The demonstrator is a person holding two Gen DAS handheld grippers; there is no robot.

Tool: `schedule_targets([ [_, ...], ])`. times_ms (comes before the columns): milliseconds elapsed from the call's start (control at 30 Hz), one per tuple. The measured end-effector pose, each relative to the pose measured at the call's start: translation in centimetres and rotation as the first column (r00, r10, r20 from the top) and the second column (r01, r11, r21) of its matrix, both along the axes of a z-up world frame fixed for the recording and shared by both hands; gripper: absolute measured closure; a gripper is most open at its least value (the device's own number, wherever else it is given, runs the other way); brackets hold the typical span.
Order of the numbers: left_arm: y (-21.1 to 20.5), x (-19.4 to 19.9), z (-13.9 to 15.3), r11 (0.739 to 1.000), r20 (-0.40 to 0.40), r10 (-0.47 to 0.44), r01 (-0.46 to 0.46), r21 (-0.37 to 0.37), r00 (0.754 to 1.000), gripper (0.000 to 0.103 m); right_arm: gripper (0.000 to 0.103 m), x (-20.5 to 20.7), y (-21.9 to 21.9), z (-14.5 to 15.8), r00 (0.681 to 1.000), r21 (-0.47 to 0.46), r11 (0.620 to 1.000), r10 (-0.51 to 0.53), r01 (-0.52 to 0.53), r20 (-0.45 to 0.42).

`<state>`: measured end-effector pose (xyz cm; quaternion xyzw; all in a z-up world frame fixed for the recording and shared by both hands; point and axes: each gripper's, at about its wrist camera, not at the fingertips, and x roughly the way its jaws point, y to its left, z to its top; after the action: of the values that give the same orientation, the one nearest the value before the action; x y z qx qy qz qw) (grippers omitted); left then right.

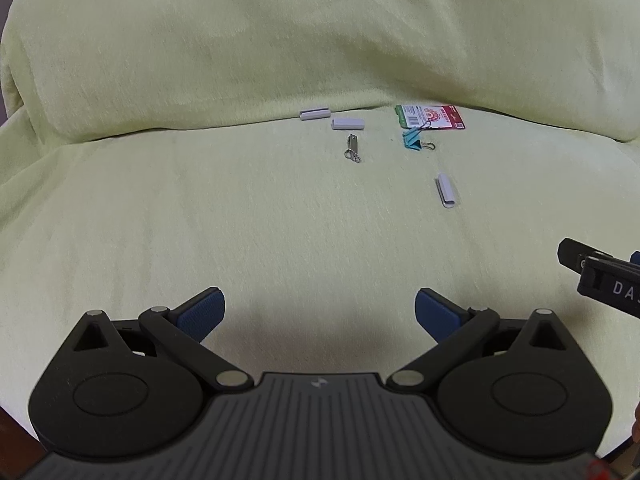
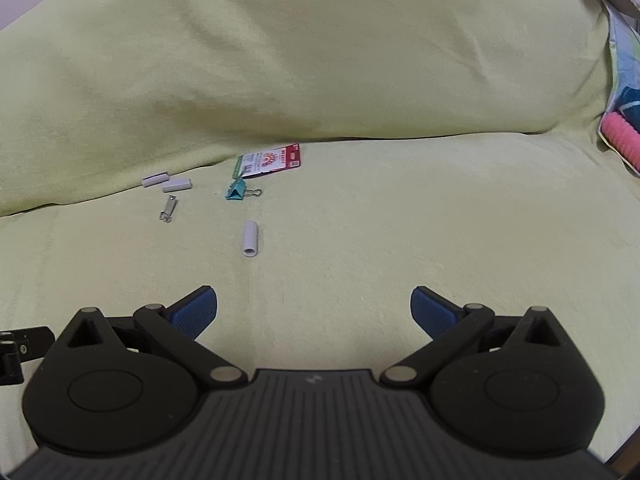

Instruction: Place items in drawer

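Observation:
Small items lie on a yellow-green sofa cover (image 1: 200, 208) (image 2: 400, 220). Two grey clips (image 1: 315, 113) (image 1: 348, 123) rest by the backrest crease, seen again as grey clips (image 2: 154, 179) (image 2: 176, 185). A metal nail clipper (image 1: 352, 147) (image 2: 169, 204) lies just in front of them. A teal binder clip (image 1: 414, 139) (image 2: 237, 192) sits beside a red and green card (image 1: 432, 117) (image 2: 270, 161). A grey tube (image 1: 446, 190) (image 2: 251, 238) lies nearest. My left gripper (image 1: 320, 314) and right gripper (image 2: 314, 312) both stand open and hold nothing, well short of the items. No drawer is in view.
The sofa backrest (image 1: 280, 40) (image 2: 320, 60) rises behind the items. A patterned cushion with a pink ribbed roll (image 2: 624, 136) sits at the far right. The right gripper's black body (image 1: 600, 276) shows at the left view's right edge.

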<state>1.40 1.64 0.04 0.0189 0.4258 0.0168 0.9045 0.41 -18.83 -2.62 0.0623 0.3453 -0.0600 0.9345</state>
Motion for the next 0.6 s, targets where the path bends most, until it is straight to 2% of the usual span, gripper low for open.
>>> schedule_targets([
  [200,-0.1,0.6,0.3,1.0,0.005,-0.01,0.01,0.019,1.0,0.001,0.001,1.0,0.1,0.3,1.0,0.022,1.0,0.004,-0.004,-0.005],
  [600,-0.2,1.0,2.5,1.0,0.047,-0.006,0.006,0.007,0.999,0.001,0.001,1.1,-0.1,2.1,0.999,0.06,0.998,0.003,-0.005,0.034],
])
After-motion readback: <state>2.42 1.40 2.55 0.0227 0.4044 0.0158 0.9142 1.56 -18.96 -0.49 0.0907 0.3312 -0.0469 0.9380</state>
